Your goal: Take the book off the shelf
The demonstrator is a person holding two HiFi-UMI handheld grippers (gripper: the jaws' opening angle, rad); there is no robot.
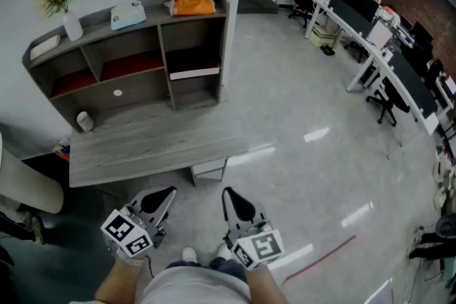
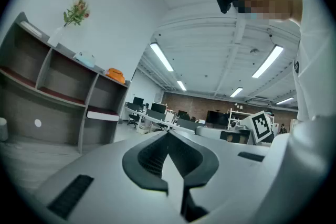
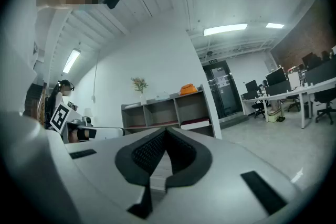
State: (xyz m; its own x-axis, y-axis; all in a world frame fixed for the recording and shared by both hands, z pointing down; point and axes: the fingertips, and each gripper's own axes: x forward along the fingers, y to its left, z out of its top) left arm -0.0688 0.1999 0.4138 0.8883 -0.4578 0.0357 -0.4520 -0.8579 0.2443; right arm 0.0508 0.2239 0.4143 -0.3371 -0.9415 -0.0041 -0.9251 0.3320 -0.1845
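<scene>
Left tongs (image 1: 162, 197) and right tongs (image 1: 229, 197) are both closed and empty, held low before the person's waist, tips toward the desk (image 1: 157, 142). Book (image 1: 194, 72) lies flat in the right-hand section of the shelf (image 1: 162, 53), well apart.

Bright, even light comes from ceiling strip lights (image 2: 161, 56). Glare streaks the floor (image 1: 299, 82). Both gripper views warp at dark edges.
</scene>
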